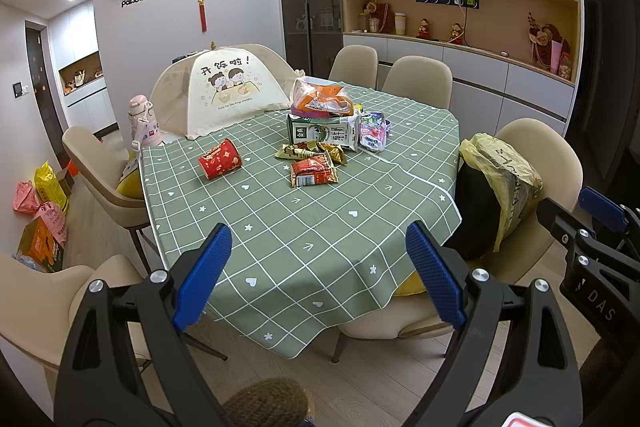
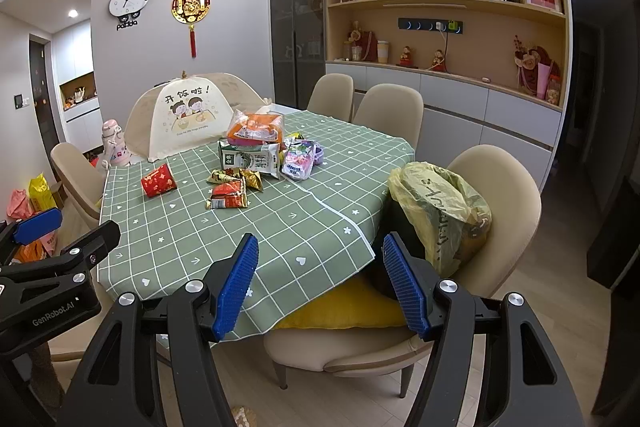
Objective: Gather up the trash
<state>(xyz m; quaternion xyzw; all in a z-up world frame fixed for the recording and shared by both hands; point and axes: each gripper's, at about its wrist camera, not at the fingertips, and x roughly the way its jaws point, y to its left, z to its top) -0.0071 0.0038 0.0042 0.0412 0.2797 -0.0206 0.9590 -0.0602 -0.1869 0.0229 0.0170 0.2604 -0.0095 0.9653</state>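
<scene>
Plainly, nothing is in hand yet.
Left hand-held gripper (image 1: pixel 320 275): jaws spread wide, empty, held off the near edge of the worktop (image 1: pixel 280 227).
Right hand-held gripper (image 2: pixel 320 283): also wide open and empty, near the worktop's front corner, beside the left one.
Landmark: the milk carton (image 1: pixel 320 133), lying on its side mid-worktop.
Trash: gold-and-red snack wrappers (image 1: pixel 314 167) just in front of the carton; red paper cup (image 1: pixel 220 159) tipped over to its left; orange plastic bag (image 1: pixel 322 99) on top of it; purple wrapper (image 1: pixel 372 133) to its right.
Destination, likely: yellow bag-lined bin (image 2: pixel 440 211) on the chair to the carton's right.
Step in hand: reach in for the nearest wrapper; approach low, pinch a raised crinkled edge, and avoid catching the cloth.
Around: mesh food cover (image 1: pixel 220 87) behind-left of the carton, pink bottle (image 1: pixel 142 123) further left.
In the way: a long reach across bare cloth; chair backs crowd the edges.
</scene>
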